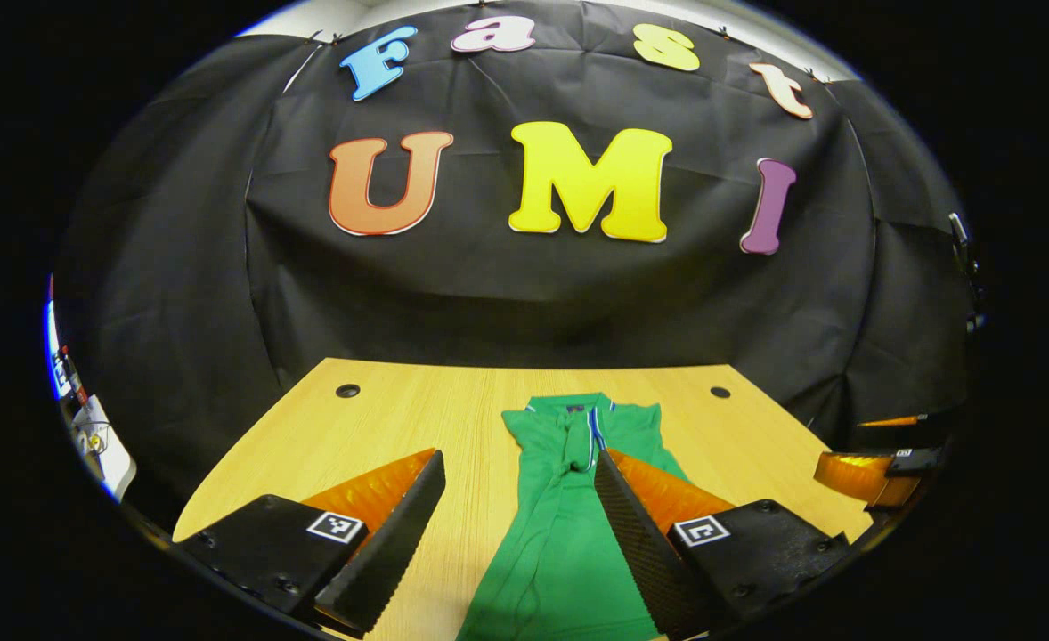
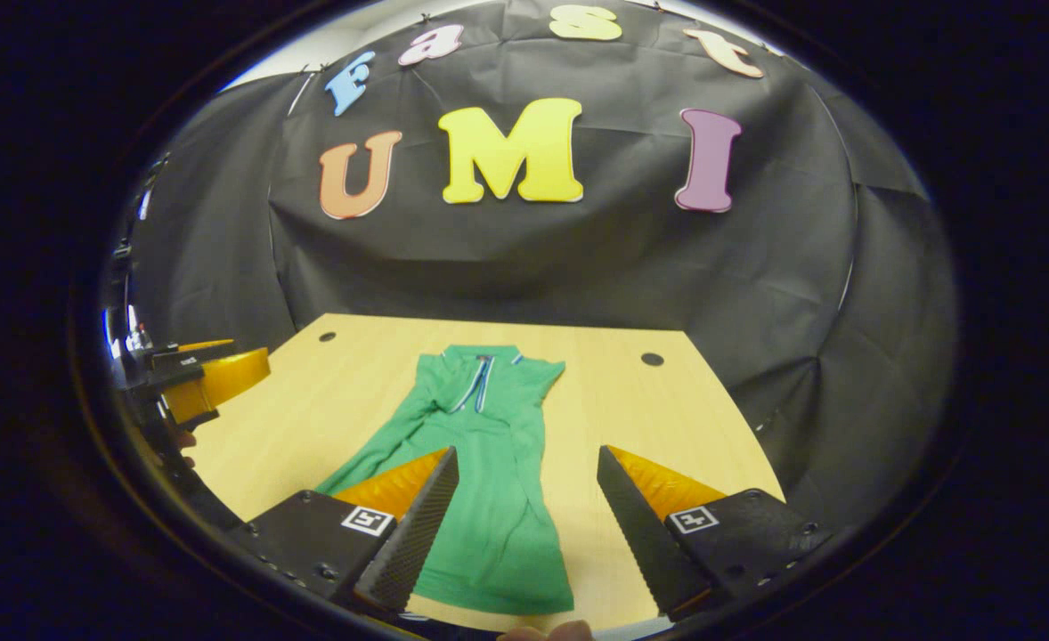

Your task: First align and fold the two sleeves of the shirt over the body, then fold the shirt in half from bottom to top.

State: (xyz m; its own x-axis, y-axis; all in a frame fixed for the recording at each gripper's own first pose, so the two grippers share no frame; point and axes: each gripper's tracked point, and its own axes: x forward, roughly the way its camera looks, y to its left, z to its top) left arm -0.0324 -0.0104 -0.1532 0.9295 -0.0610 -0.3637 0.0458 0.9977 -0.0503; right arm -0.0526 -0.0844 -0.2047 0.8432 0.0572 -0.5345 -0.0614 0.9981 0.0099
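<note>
A green polo shirt with a white-trimmed collar (image 2: pixel 480 445) lies lengthwise down the middle of the light wooden bench (image 2: pixel 631 409), collar toward the far edge by the black cloth wall (image 2: pixel 578 258), with both sleeves folded in over the body. Two dark round holes (image 2: pixel 652 360) sit near the far corners of the bench. The left gripper (image 1: pixel 516 534) hovers with jaws wide apart, holding nothing, above the shirt's left side. The right gripper (image 2: pixel 524 525) is likewise spread open and empty above the hem near the front edge. Nothing lies between the grippers and the shirt.
</note>
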